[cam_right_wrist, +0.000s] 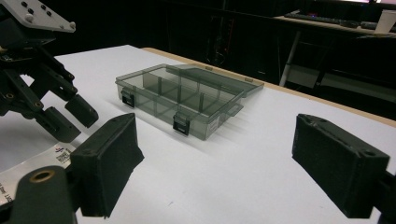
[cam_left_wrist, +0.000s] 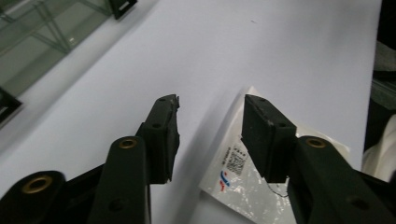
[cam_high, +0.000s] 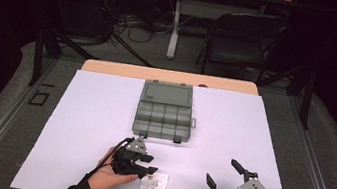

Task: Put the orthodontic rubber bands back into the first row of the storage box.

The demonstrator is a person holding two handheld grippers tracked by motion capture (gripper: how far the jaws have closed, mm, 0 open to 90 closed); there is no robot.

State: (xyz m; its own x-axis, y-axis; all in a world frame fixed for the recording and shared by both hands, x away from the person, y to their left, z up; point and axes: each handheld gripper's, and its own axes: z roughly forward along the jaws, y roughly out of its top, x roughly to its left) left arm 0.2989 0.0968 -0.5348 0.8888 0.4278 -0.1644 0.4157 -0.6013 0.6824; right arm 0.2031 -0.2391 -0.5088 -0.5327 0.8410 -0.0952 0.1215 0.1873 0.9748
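Left tongs half open over the bag on the bench, pads not touching it; right tongs wide, holding nothing.

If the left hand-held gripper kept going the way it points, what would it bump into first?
Probably the small clear plastic packet lying flat on the white table. The left hand-held gripper tilts down over the packet's edge with jaws apart, not pressing it. How far above it sits is hard to judge.
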